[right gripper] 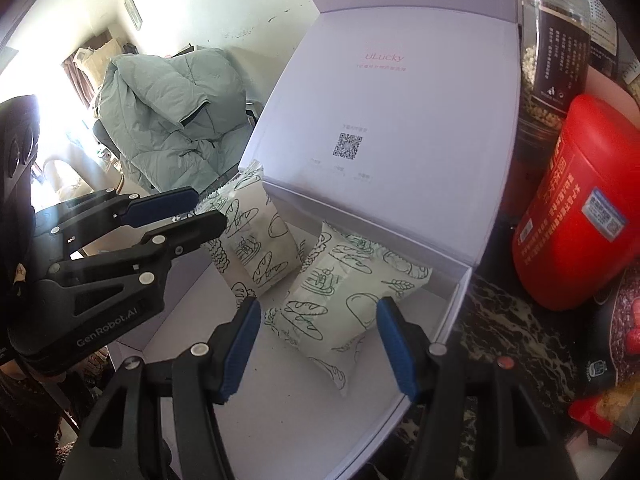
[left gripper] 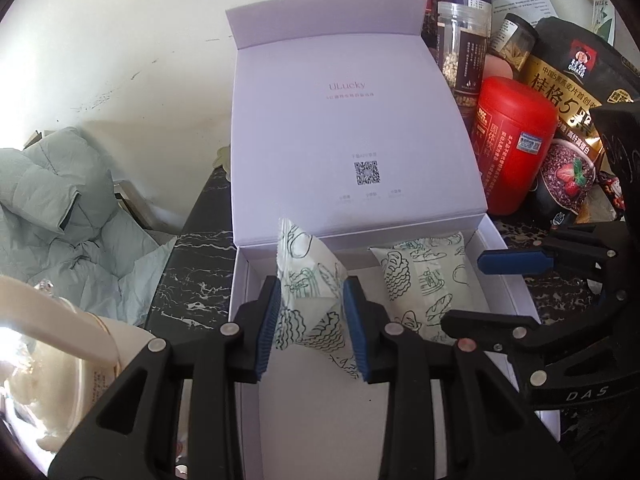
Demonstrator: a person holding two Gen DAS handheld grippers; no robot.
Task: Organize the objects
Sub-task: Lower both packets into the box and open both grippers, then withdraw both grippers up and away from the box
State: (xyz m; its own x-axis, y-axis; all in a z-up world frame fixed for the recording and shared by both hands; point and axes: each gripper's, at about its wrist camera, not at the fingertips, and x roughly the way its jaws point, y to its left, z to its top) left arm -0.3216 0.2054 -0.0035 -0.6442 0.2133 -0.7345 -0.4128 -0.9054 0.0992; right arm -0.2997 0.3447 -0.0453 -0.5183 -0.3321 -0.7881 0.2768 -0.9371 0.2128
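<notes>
Left gripper (left gripper: 311,322) pinches a white snack packet (left gripper: 310,280) with green and black bread doodles, blue pads (left gripper: 269,320) pressed on both sides of it. The held packet stands tilted over the left part of the open white box (left gripper: 360,432), its top end reaching up to the near edge of the lid; whether its bottom touches the box floor is hard to tell. In the right wrist view the same packet (right gripper: 256,240) sits at the back left of the box, left gripper (right gripper: 192,210) coming in from the left.

Right gripper (right gripper: 318,346) is spread wide, nothing between its blue pads (right gripper: 394,348). It hangs over the near end of a second packet (right gripper: 348,300), same doodle print, lying flat on the box floor (right gripper: 280,420) toward the right wall; the pads do not touch it. In the left wrist view that packet (left gripper: 424,280) lies right of the held one, the two apart, with the right gripper (left gripper: 480,288) reaching in from the right.

Box lid (left gripper: 352,128) is hinged up at the back, leaning, printed "uLucky" with a QR code (left gripper: 367,173). Box sits on a dark marble-pattern countertop (left gripper: 200,272).

Right of the box: red canister (left gripper: 512,148), clear jars with grains (left gripper: 460,48), black Quaker oats bag (left gripper: 568,92). Left of the counter: pale green puffer jacket (left gripper: 60,200). A white glassy container (left gripper: 52,360) is at lower left, blown out by light.
</notes>
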